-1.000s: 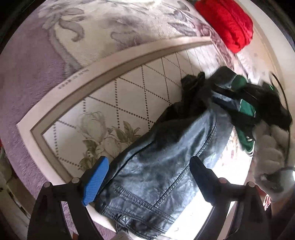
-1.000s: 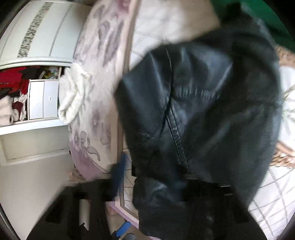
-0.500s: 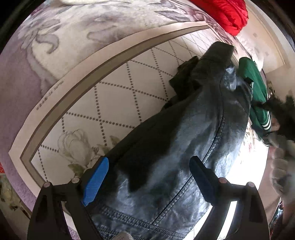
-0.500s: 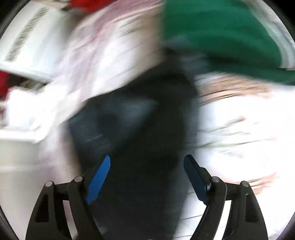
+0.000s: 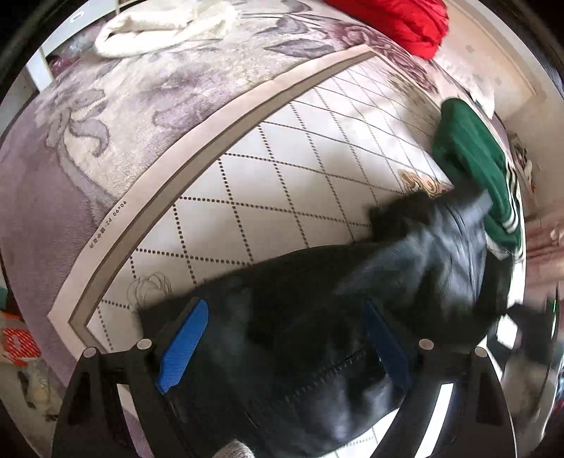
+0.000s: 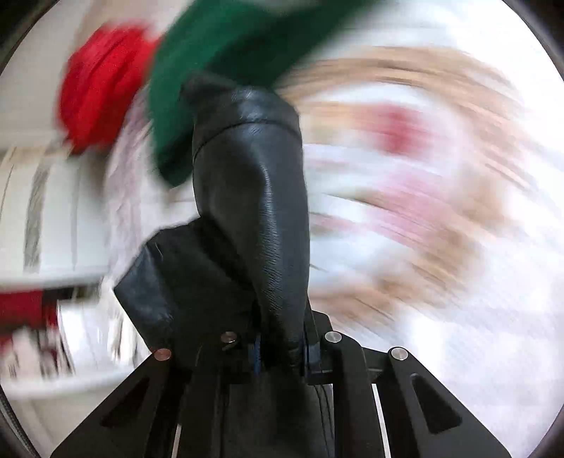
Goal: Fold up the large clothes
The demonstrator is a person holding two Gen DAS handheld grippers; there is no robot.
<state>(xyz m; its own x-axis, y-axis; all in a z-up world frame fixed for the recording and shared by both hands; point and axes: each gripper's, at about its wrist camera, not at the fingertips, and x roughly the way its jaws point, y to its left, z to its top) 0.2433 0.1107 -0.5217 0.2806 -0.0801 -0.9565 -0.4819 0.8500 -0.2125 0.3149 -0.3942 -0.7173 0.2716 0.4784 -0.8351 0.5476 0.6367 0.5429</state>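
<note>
A black leather jacket point(image 5: 317, 299) lies across the cream diamond-pattern mat point(image 5: 275, 183) on the bed. My left gripper point(image 5: 282, 338) is open, its blue pads on either side of the jacket's lower part, over it. In the right wrist view my right gripper point(image 6: 282, 347) is shut on a part of the black jacket point(image 6: 250, 197), which stands up from the jaws; the background is blurred by motion. The jacket's far end in the left wrist view is also blurred.
A green garment with white stripes point(image 5: 472, 172) lies at the mat's right edge, also in the right wrist view point(image 6: 218, 60). A red garment point(image 5: 394, 21) and a white one point(image 5: 165, 28) lie on the purple floral blanket point(image 5: 88, 141).
My right gripper has closed on the jacket and is swinging fast. The jacket has been pulled flatter and to the right in the left wrist view. My left gripper stays open.
</note>
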